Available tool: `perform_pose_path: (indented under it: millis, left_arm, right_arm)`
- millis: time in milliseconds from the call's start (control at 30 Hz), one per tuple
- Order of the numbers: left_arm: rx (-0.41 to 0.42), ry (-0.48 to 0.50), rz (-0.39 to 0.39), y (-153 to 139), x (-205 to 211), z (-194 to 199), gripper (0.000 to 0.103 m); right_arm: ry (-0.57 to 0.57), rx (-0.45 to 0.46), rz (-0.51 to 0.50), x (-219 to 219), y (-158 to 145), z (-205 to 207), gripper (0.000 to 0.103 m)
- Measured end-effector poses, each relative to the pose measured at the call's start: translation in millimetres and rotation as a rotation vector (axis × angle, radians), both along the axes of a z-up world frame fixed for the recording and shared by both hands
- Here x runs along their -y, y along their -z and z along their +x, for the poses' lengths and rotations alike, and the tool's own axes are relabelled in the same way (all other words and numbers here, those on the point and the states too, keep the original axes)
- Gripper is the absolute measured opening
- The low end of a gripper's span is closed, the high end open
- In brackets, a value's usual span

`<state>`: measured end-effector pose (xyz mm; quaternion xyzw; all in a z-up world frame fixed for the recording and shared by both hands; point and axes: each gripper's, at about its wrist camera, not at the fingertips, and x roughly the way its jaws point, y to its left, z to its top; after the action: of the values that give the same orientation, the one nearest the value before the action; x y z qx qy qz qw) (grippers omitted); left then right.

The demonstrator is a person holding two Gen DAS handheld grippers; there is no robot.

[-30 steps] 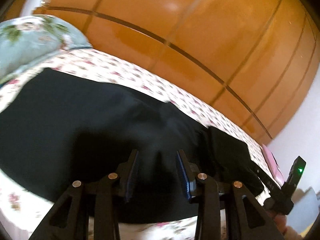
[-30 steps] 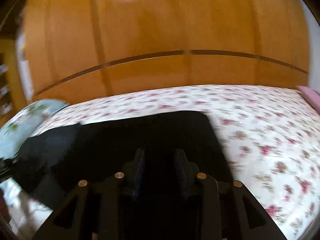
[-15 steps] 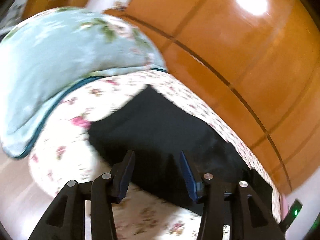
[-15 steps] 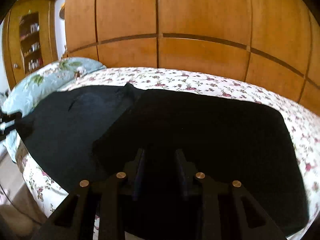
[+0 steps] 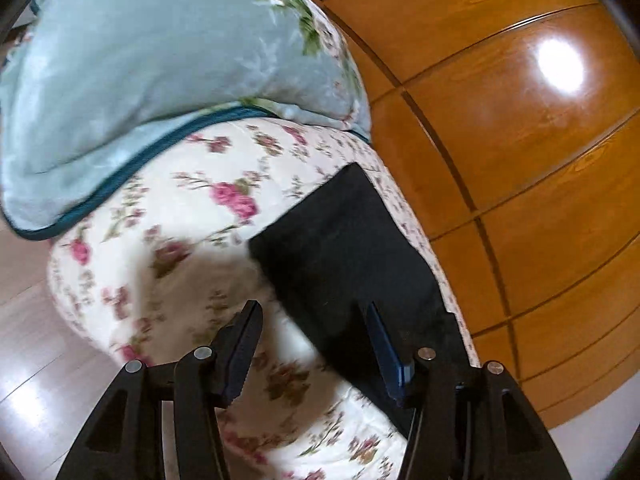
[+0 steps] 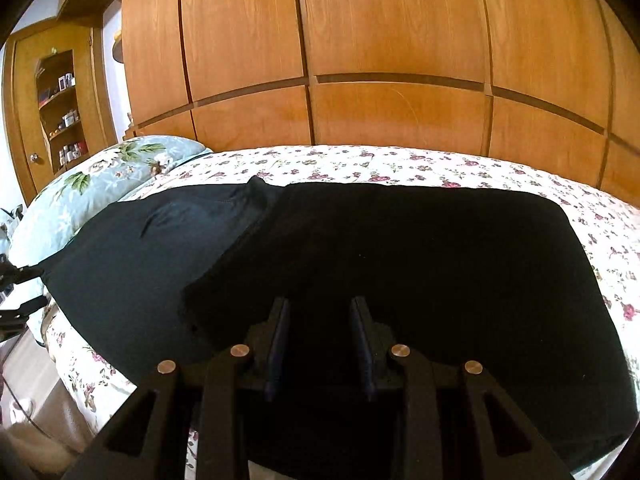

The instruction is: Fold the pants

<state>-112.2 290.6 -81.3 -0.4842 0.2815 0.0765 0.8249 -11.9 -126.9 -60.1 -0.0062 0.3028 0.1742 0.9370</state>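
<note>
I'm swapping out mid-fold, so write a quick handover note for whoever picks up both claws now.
Left claw: jaws opening, nothing pinched, hovering over the pants' end by the pillow.
Right claw: parted over the black pants; whether it pinches the near edge is unclear.
Pants lie on the floral bedspread, one part already folded over the other.
Left: pick up the pillow-side end, fold again, then smooth.

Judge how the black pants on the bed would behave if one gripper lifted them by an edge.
The black pants would probably droop: they lie flat on the floral bedspread with soft creases near the pillow. The folded-over layer would likely slide or fall open unless both layers are pinched together. They look like thin fabric, so probably light, though the weight can't be confirmed.
</note>
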Motion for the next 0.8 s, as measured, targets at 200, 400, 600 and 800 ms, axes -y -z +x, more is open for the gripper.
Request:
perform_pose_path:
  millis: [200,400,600,800]
  left_arm:
    - [0.041,-0.043,-0.081,6.4,-8.0,18.0,0.05]
    - [0.008,-0.036,-0.072,8.7,-10.8,29.6,0.024]
    - [0.033,-0.011,-0.038,-5.6,-8.9,35.0,0.013]
    - [0.155,0.046,0.051,-59.3,7.3,39.7,0.013]
  right_arm:
    - [-0.003,0.013,0.003,-0.2,0.9,-2.1,0.032]
    - [0.0,0.02,0.007,-0.6,1.8,-2.3,0.032]
    - [-0.001,0.022,0.009,-0.6,2.3,-2.6,0.032]
    - [-0.013,0.014,0.059,5.6,1.4,-2.0,0.034]
